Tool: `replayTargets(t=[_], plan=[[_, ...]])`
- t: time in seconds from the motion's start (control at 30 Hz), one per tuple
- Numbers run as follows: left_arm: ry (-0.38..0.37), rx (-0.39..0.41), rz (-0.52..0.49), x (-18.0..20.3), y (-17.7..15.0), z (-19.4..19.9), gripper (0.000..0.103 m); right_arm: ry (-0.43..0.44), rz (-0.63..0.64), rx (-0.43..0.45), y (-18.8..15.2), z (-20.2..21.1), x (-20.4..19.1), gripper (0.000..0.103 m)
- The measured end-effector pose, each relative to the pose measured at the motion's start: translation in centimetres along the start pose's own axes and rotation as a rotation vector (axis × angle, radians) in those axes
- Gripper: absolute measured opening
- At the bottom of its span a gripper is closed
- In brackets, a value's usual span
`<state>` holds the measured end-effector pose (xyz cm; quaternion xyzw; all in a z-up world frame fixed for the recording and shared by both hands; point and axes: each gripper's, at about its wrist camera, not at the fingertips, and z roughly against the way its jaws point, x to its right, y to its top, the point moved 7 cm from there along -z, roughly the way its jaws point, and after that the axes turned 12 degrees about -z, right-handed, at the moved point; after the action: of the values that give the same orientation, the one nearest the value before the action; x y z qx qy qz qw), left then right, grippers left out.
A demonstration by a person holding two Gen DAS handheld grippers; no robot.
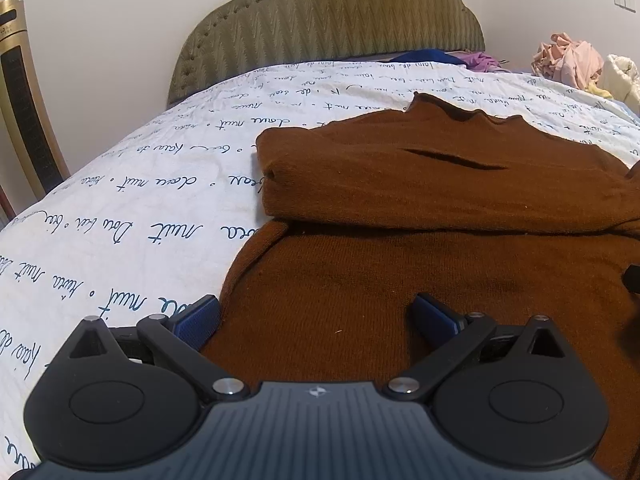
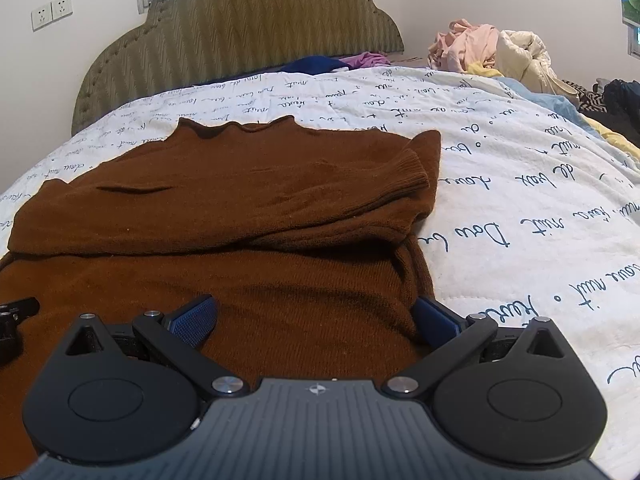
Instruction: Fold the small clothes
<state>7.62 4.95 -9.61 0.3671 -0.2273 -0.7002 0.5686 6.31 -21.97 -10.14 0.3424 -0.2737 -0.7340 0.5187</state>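
A brown knit sweater (image 1: pixel 420 200) lies flat on the bed, collar at the far end, both sleeves folded across its chest. It also shows in the right wrist view (image 2: pixel 240 208). My left gripper (image 1: pixel 316 316) is open over the sweater's near left hem, its blue pads (image 1: pixel 198 318) wide apart and empty. My right gripper (image 2: pixel 316 316) is open over the near right hem, its blue pads (image 2: pixel 434 318) wide apart and empty. Part of the other gripper (image 2: pixel 16 320) shows at the left edge of the right wrist view.
The bed has a white quilt with blue script (image 1: pixel 140 208) and an olive padded headboard (image 1: pixel 332 12). A pile of pink and cream clothes (image 2: pixel 488 52) lies at the far right. Blue and purple garments (image 2: pixel 340 62) sit by the headboard. A gold appliance (image 1: pixel 24 96) stands at the left.
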Motion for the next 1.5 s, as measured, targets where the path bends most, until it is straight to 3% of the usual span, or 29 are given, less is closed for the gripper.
replayTargets(t=[0.77,1.5], plan=[[-0.011,0.014,-0.005,0.2,0.2,0.1,0.103,-0.034,0.079,-0.002,-1.1,1.2,-0.6,0.103],[0.008,0.012,-0.019,0.3,0.1,0.0,0.103,-0.014,0.040,0.000,-1.0,1.4,0.2,0.103]])
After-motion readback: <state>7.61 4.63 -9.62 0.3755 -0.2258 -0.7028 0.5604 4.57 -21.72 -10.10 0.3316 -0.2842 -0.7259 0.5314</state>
